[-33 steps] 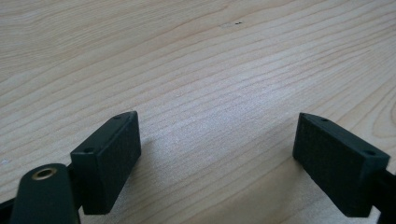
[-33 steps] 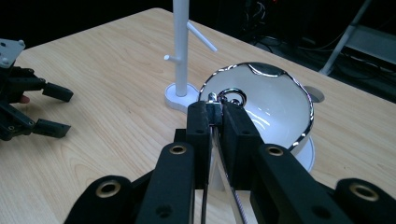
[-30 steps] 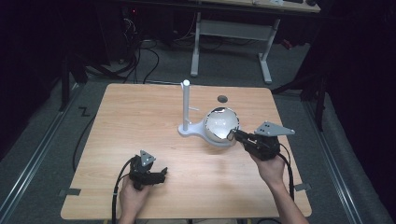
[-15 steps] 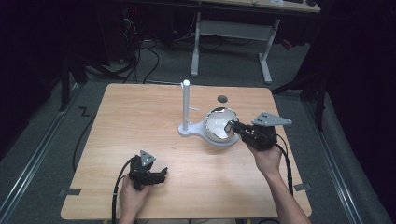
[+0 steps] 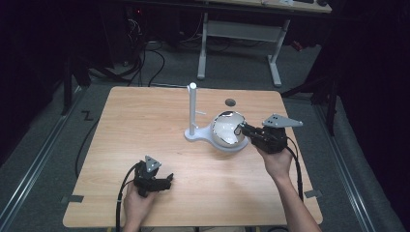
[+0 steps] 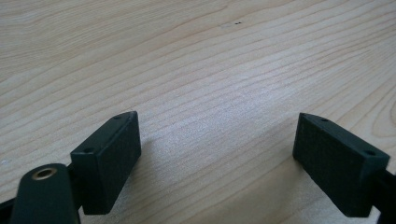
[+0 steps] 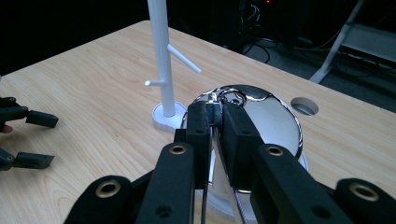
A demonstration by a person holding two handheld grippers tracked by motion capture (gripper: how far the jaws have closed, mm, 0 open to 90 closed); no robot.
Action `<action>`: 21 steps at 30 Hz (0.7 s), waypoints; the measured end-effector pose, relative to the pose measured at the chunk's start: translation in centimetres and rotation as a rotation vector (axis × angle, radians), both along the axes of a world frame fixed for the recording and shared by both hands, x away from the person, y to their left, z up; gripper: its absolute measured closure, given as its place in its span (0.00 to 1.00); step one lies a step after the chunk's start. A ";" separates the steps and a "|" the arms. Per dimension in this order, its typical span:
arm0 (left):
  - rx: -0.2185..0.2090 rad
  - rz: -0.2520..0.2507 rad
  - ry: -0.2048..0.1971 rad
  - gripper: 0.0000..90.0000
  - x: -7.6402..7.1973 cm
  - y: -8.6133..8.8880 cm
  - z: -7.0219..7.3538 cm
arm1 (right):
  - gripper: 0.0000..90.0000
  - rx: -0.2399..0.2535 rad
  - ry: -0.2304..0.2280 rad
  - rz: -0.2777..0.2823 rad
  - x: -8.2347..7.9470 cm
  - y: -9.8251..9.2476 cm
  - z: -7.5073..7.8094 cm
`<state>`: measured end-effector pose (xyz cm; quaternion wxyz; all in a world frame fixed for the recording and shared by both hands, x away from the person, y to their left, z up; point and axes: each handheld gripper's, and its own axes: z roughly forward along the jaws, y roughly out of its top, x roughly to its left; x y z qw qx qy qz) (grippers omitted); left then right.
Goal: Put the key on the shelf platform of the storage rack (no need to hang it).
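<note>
A shiny metal bowl (image 5: 224,131) sits tilted at the table's middle right, right beside a white peg stand (image 5: 192,108). My right gripper (image 5: 240,129) is shut on the bowl's rim from the right. In the right gripper view its jaws (image 7: 215,109) pinch the thin rim, with the bowl (image 7: 273,116) behind them and the stand (image 7: 161,60) with its two short pegs to the left. My left gripper (image 5: 166,181) rests low near the front left, open. In the left gripper view its jaws (image 6: 217,154) stand wide apart over bare wood.
A small round hole (image 5: 230,102) lies in the wooden table (image 5: 145,121) behind the bowl. A white base (image 5: 196,135) under the stand reaches toward the bowl. Cables trail from both grippers. Dark floor and desk legs lie beyond the far edge.
My right hand has shifted slightly away from me, and its grey plate has risen a little, still holding the bowl's rim. The bowl has barely moved. The left gripper has stayed put.
</note>
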<state>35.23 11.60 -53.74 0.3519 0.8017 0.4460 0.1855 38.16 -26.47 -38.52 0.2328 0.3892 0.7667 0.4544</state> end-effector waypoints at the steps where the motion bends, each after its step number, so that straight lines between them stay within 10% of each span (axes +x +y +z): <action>1: 0.000 0.000 0.000 0.17 0.0 0.0 0.0 | 0.91 0.002 0.002 0.001 0.1 0.0 -0.1; 21: 0.001 0.001 0.000 0.17 0.0 0.0 0.0 | 0.91 0.019 0.023 0.007 1.4 0.3 -0.8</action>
